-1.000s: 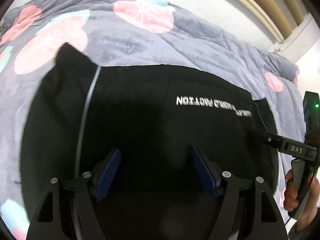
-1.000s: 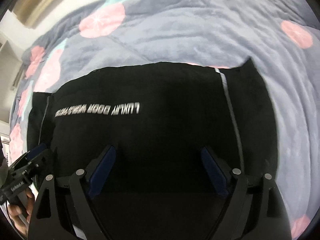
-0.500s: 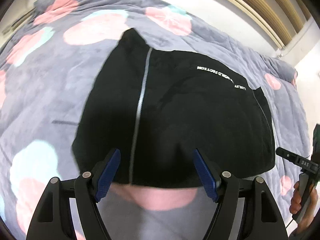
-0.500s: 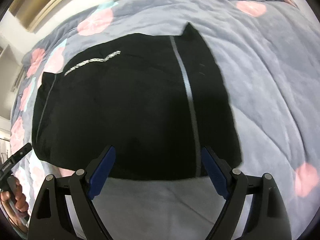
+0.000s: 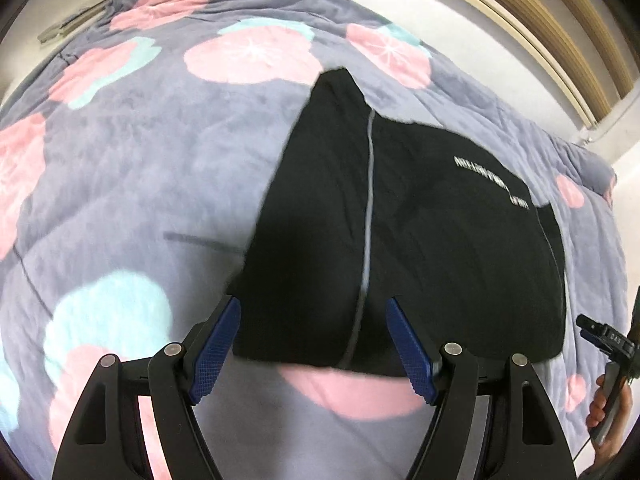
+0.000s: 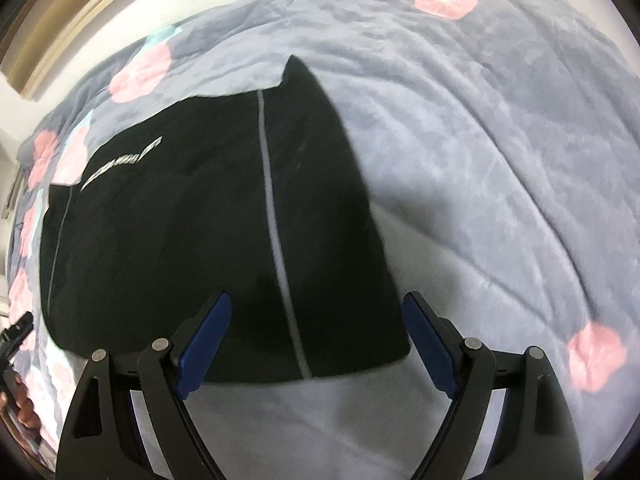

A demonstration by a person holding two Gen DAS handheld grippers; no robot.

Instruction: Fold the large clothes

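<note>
A black garment [image 5: 416, 240] with a grey stripe and white lettering lies folded flat on the bed; it also shows in the right wrist view [image 6: 208, 240]. My left gripper [image 5: 314, 344] is open and empty, raised above the garment's near left edge. My right gripper [image 6: 316, 340] is open and empty, raised above the garment's near right edge. The right gripper's body shows at the right rim of the left wrist view [image 5: 608, 340], and the left one at the left rim of the right wrist view [image 6: 16, 332].
The grey quilt [image 5: 120, 200] with pink and mint fruit prints covers the bed all around the garment; it also shows in the right wrist view [image 6: 500, 160]. A white wall and wooden slats [image 5: 540, 20] lie beyond the far side.
Both grippers have pulled back and up from the garment. It looked close and filled the views before; now its whole folded shape and the quilt around it show. Both stay open.
</note>
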